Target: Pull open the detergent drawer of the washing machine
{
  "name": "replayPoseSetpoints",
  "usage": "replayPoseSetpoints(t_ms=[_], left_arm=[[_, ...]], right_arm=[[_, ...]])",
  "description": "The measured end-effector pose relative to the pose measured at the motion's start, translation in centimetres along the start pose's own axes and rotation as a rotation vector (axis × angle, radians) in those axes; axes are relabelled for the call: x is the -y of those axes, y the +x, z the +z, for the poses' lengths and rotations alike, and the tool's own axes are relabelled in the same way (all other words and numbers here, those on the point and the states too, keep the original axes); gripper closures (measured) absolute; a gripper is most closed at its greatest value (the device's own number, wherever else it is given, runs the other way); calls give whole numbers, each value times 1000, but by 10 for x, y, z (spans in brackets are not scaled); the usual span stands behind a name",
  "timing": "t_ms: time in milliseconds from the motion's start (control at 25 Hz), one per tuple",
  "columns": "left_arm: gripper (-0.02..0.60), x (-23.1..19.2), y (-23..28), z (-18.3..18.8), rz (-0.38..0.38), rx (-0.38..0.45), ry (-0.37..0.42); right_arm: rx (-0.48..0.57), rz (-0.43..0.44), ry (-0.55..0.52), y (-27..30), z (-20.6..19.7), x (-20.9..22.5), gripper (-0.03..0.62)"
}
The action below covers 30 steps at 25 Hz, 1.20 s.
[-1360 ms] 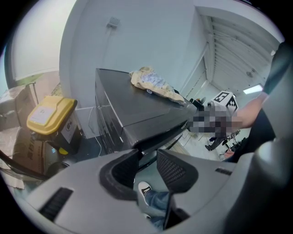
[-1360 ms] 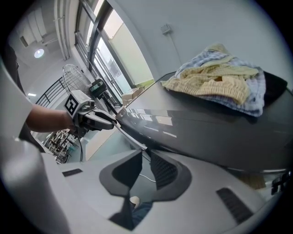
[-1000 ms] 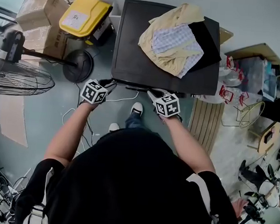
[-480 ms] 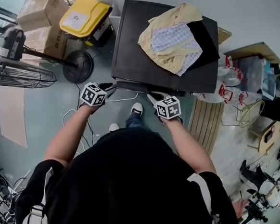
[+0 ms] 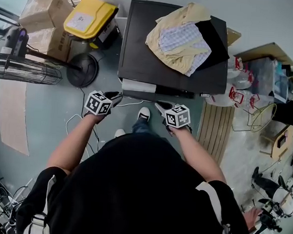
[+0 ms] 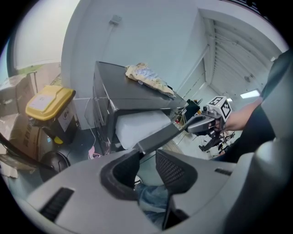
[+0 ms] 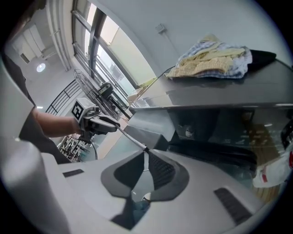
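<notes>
The dark washing machine (image 5: 160, 69) stands ahead with a pile of clothes (image 5: 183, 38) on its lid. Its detergent drawer (image 5: 139, 85) sticks out from the top left of the front, a pale body (image 6: 137, 128) behind a dark front panel (image 6: 160, 137). My left gripper (image 5: 113, 97) is shut on the panel's left end (image 6: 139, 147). My right gripper (image 5: 161, 107) holds the panel's right end, and its jaws are closing tight on the thin edge (image 7: 145, 151). Each gripper view shows the other gripper across the panel: the right gripper (image 6: 201, 124) and the left gripper (image 7: 103, 123).
A yellow-lidded bin (image 5: 88, 17) and cardboard boxes (image 5: 44, 10) stand left of the machine. A floor fan (image 5: 24, 69) with a round base (image 5: 82, 68) is nearer left. A slatted board (image 5: 216, 127) and clutter lie right. The person's shoes (image 5: 143, 112) are below the drawer.
Both grippers have moved back from the machine toward the person. The drawer has slid out with them, and its pale body now shows.
</notes>
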<state>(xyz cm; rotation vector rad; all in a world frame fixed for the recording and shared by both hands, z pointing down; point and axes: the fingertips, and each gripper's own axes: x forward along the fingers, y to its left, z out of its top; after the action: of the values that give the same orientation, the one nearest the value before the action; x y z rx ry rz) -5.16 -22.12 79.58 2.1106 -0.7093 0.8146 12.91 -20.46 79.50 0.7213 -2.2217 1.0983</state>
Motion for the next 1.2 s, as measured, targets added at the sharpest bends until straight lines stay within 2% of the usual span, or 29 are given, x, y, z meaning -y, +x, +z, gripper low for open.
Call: replayPoseSetpoints(t_ms=[560, 1200], left_arm=[[465, 28, -10, -36, -32, -15, -15], [465, 53, -19, -70, -58, -45, -8]], right_arm=[[12, 20, 50, -11, -38, -23, 563], [-14, 60, 35, -22, -74, -46, 563]])
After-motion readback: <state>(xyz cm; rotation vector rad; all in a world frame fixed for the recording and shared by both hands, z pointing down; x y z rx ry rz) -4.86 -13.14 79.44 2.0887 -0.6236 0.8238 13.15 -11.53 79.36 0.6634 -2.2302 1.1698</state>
